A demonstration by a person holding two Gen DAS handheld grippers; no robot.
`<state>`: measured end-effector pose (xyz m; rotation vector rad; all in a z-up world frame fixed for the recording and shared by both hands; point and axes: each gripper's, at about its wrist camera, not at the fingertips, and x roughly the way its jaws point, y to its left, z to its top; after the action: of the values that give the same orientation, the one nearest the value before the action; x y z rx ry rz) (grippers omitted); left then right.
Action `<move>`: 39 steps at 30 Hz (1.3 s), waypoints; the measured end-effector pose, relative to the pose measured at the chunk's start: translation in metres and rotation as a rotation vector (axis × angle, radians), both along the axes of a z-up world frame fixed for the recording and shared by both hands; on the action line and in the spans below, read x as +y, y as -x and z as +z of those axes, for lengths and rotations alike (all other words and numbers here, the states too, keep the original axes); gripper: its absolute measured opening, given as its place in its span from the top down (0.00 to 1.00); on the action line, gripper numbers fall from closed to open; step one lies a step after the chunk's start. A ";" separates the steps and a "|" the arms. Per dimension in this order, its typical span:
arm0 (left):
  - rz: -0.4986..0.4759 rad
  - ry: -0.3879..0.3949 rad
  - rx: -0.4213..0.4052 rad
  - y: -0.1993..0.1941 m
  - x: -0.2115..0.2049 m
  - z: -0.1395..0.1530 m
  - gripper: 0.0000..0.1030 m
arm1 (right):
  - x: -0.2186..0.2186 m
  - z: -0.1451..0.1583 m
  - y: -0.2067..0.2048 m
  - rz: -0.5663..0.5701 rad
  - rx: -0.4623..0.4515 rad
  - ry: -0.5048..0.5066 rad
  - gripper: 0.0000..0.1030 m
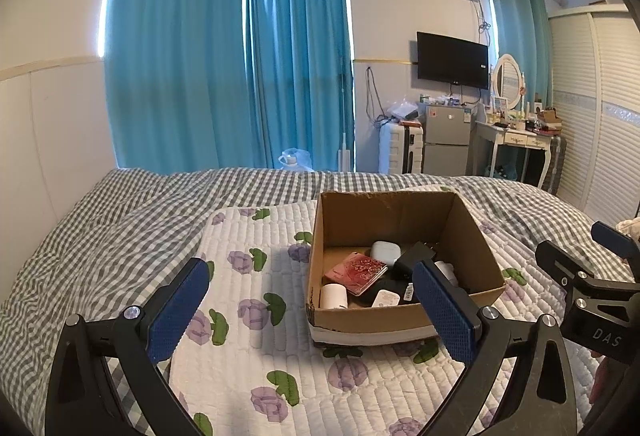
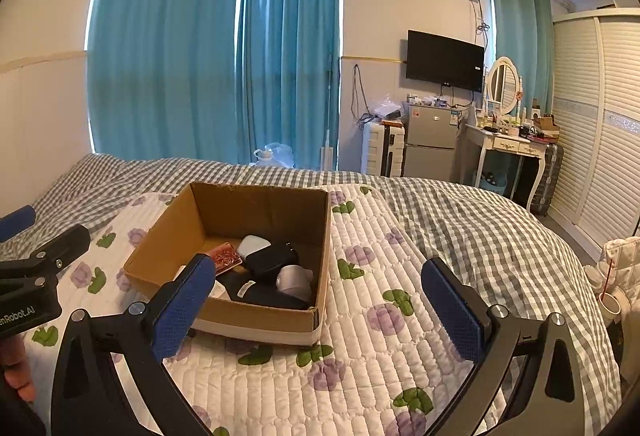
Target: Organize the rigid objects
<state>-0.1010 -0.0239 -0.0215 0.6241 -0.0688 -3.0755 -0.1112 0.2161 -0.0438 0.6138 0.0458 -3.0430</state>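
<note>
Cardboard box [image 1: 404,320] sits on the floral quilted mat [image 1: 256,316] on the bed, open top up, holding a red card [image 1: 356,272], white case [image 1: 385,251] and black items. Card's long axis runs diagonally. Box lies ahead of left tool [image 1: 312,310], spread wide, empty. Right tool [image 2: 320,312], also wide and empty, has box ahead-left.

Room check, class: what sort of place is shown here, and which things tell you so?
A bedroom, most likely: a bed with checked bedding, a dressing table with a mirror, and a wardrobe.
</note>
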 end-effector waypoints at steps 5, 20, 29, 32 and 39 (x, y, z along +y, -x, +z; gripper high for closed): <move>-0.006 0.001 0.005 -0.001 0.001 0.000 0.00 | -0.001 -0.001 0.001 0.001 -0.003 -0.002 0.00; -0.011 0.003 0.004 -0.001 0.004 -0.002 0.00 | -0.001 -0.005 0.003 -0.009 -0.028 -0.003 0.00; -0.012 0.005 0.003 -0.002 0.004 -0.002 0.00 | -0.002 -0.006 0.004 -0.011 -0.034 -0.004 0.00; -0.011 0.004 0.002 -0.002 0.005 -0.003 0.00 | -0.002 -0.007 0.004 -0.011 -0.037 -0.004 0.00; -0.012 0.015 -0.001 -0.002 0.007 -0.005 0.00 | -0.002 -0.010 0.005 -0.012 -0.048 -0.003 0.00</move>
<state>-0.0987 -0.0169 -0.0265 0.6269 -0.0953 -3.0833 -0.1165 0.2138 -0.0533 0.6888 0.0453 -3.0386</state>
